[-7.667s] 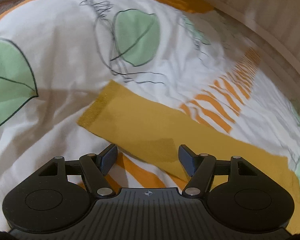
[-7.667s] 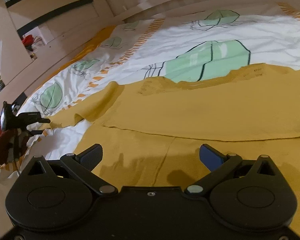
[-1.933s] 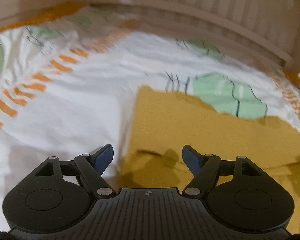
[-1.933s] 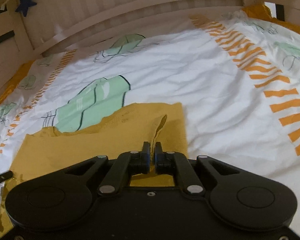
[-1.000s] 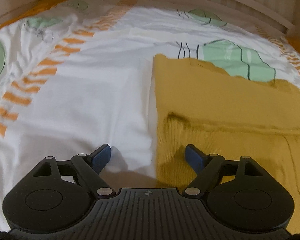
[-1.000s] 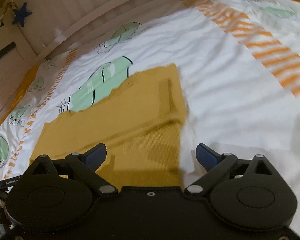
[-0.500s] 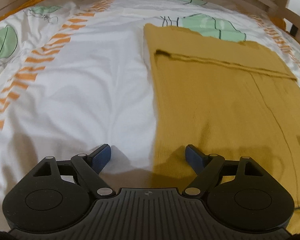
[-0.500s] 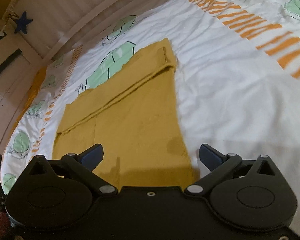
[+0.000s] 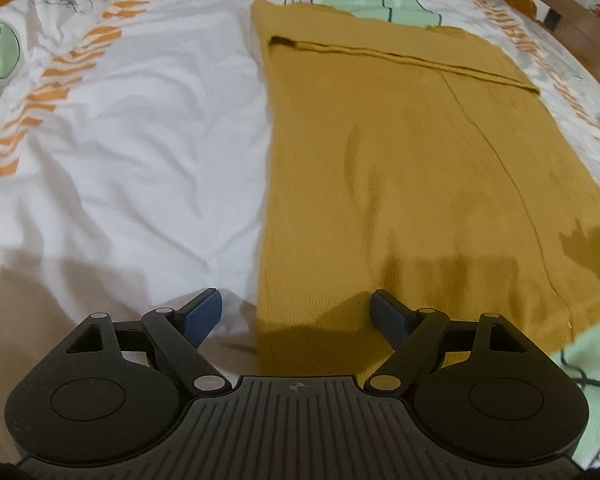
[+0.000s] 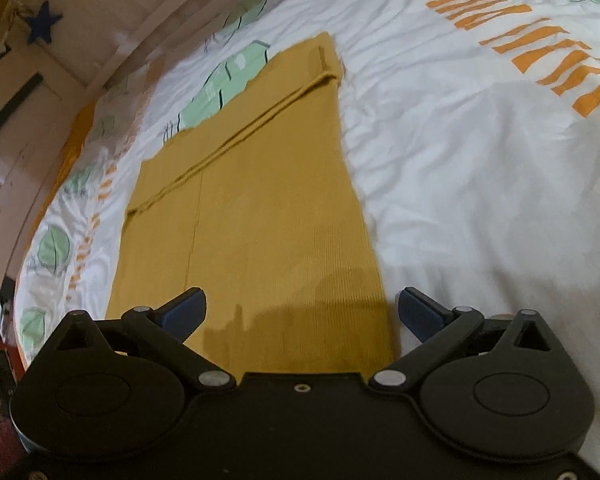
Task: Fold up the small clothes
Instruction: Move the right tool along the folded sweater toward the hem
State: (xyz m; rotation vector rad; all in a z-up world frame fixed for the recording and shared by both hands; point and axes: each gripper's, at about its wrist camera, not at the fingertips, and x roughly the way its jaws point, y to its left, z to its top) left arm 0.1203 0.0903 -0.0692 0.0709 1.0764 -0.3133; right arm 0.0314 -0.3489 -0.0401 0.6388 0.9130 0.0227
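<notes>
Mustard garment flat on bed, both tongs open.
Left wrist: left tongs (image 9: 296, 314) gape over mustard garment's (image 9: 400, 168) near left edge, on the bedsheet (image 9: 120, 152). Right wrist: right tongs (image 10: 300, 312) spread wide, straddling its near right edge (image 10: 260, 220).

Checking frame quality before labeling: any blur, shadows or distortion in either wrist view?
Left wrist: slight motion smear on the mustard garment, gripper shadows across its near end, fisheye bends the bed rail. Right wrist: softer edges, shadow on the bedsheet, strong barrel distortion.
</notes>
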